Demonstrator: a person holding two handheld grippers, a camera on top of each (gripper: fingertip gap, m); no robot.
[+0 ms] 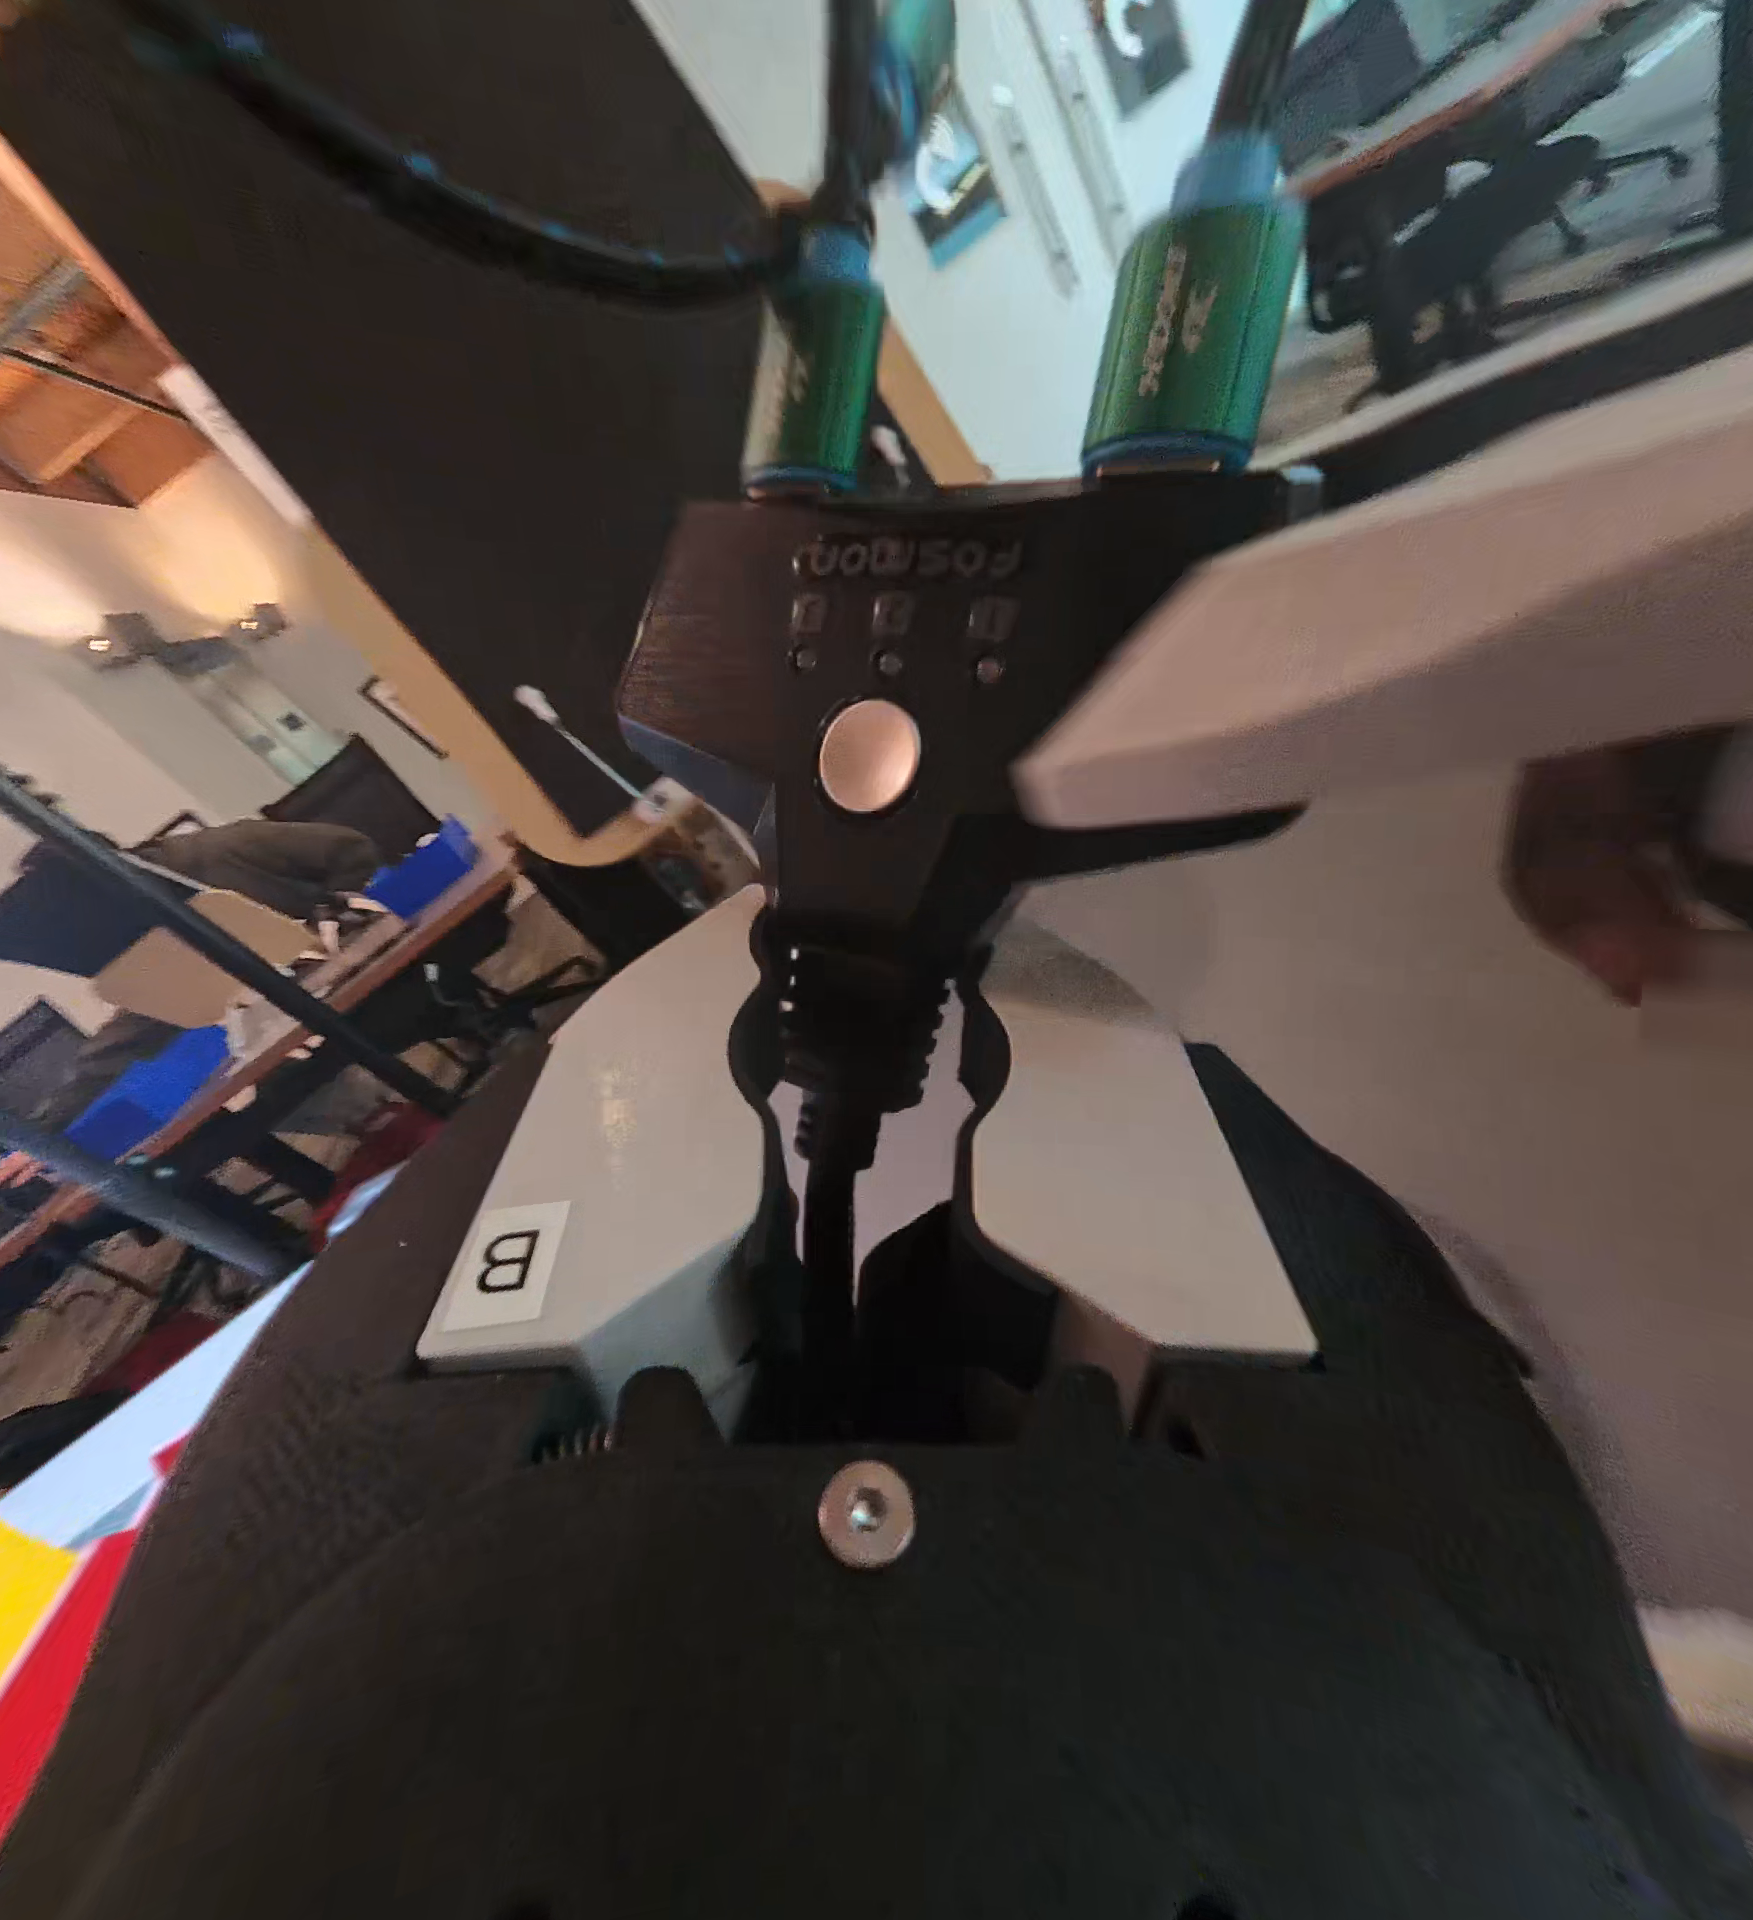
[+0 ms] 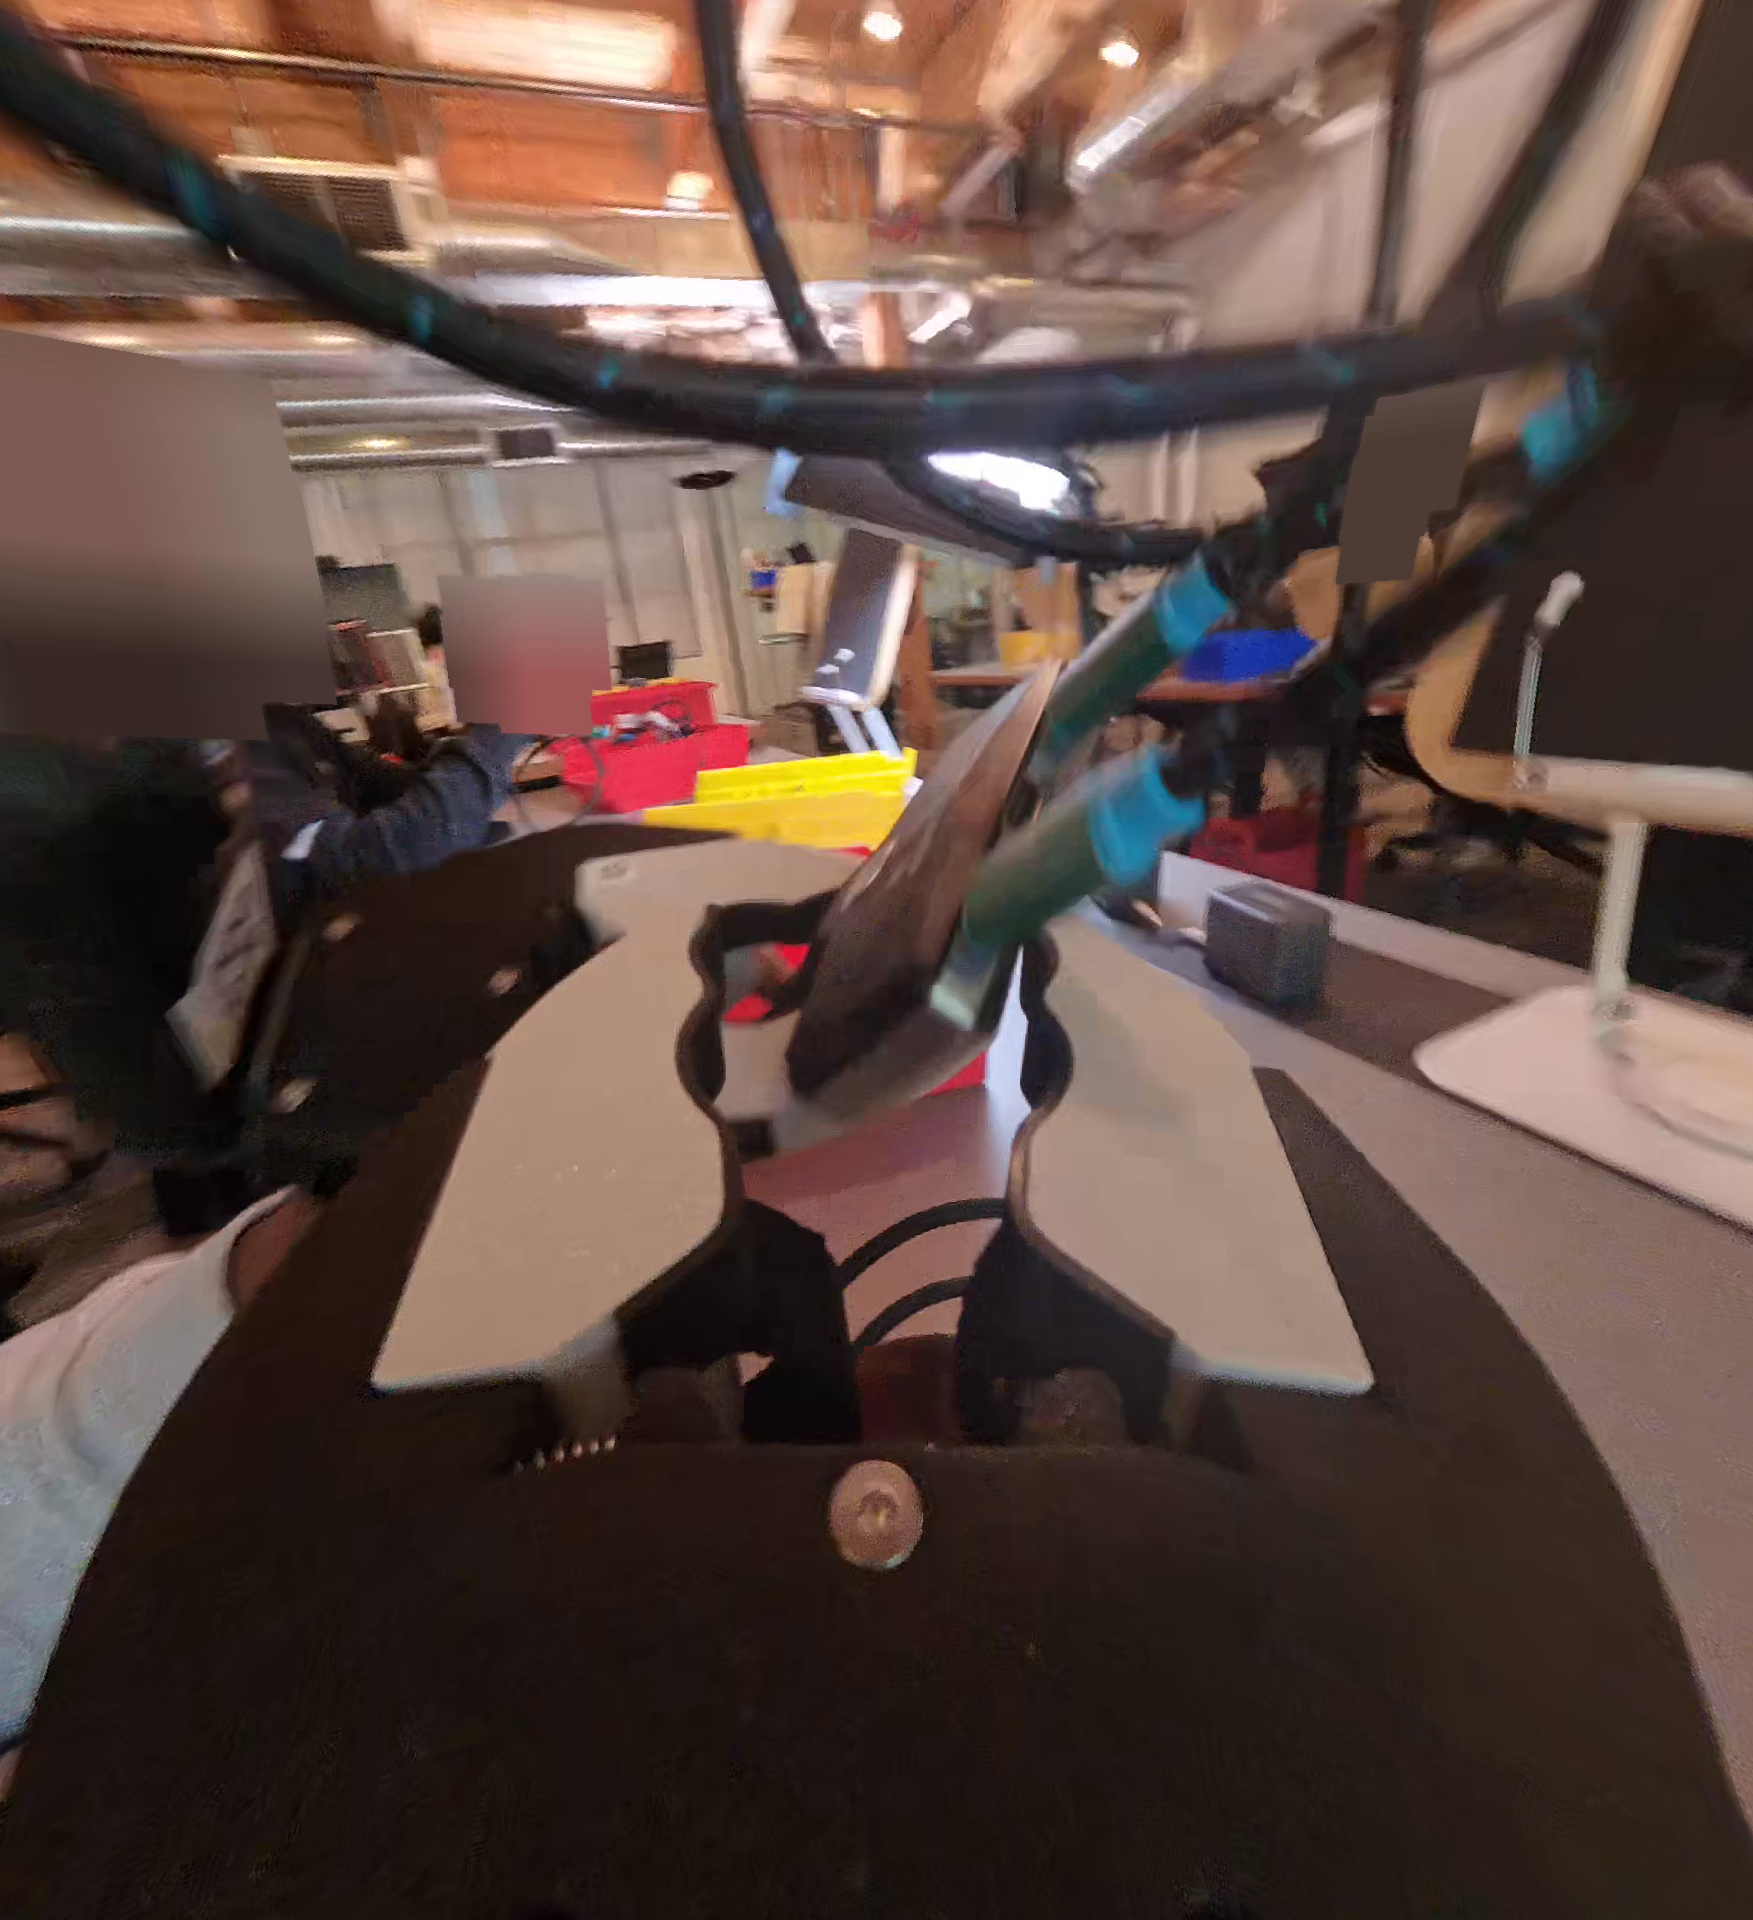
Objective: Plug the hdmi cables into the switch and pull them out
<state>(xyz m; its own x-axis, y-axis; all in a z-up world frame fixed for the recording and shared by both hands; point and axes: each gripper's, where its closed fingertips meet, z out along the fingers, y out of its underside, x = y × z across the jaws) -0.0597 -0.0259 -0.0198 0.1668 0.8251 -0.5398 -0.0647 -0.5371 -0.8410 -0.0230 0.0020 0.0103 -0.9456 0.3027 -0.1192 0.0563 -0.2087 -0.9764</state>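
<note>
Switch [image 1: 867, 665] clamped at its cable neck in left gripper [image 1: 867, 1023]; right gripper [image 2: 872, 997] parted around switch corner beside two seated green plugs [image 1: 1189, 353]; best gripped on one plug body, extracted straight along port axis.

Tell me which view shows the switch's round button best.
Left wrist view: the switch faces the camera, its round button sharp and central. In the right wrist view the switch is tilted edge-on and blurred; no button is visible.

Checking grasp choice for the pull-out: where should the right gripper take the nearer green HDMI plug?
On the green barrel, between the switch edge and the blue collar, jaws across its flat sides. Come from the cable end, along its axis, since it juts straight out; the left gripper holds the switch.
</note>
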